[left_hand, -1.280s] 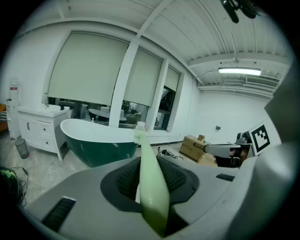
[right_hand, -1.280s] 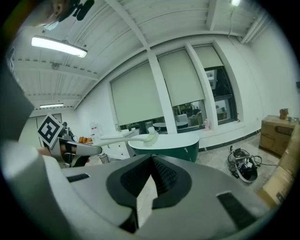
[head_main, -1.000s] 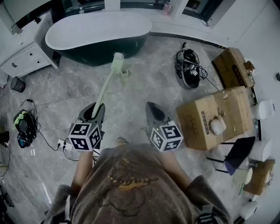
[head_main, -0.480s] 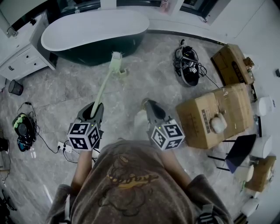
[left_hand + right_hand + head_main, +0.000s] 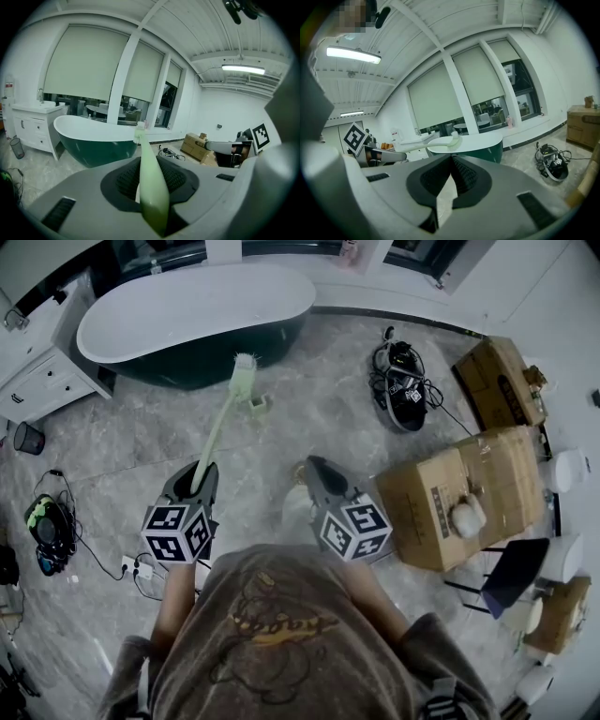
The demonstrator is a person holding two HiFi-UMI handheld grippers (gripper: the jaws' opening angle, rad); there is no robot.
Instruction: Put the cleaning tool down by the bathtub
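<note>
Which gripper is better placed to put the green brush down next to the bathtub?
Left. The left gripper clamps the green brush, whose head points toward the bathtub. The right gripper holds nothing, jaws together.

Pale green brush (image 5: 223, 418) — dark green bathtub (image 5: 216, 348), floor (image 5: 323, 418) perhaps grey-veined

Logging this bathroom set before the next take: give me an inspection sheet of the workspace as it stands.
Surface: grey marble floor.
Job's things: long-handled pale green brush held off the floor, head towards the white-and-dark-green bathtub.
Clutter: brown cardboard boxes, small black bin.
Grippers: left gripper jaws shut on the brush handle; right gripper jaws together, empty.
Cables: black tangle at right, white power strip at left.
Surroundings: white cabinet, windows with blinds.
</note>
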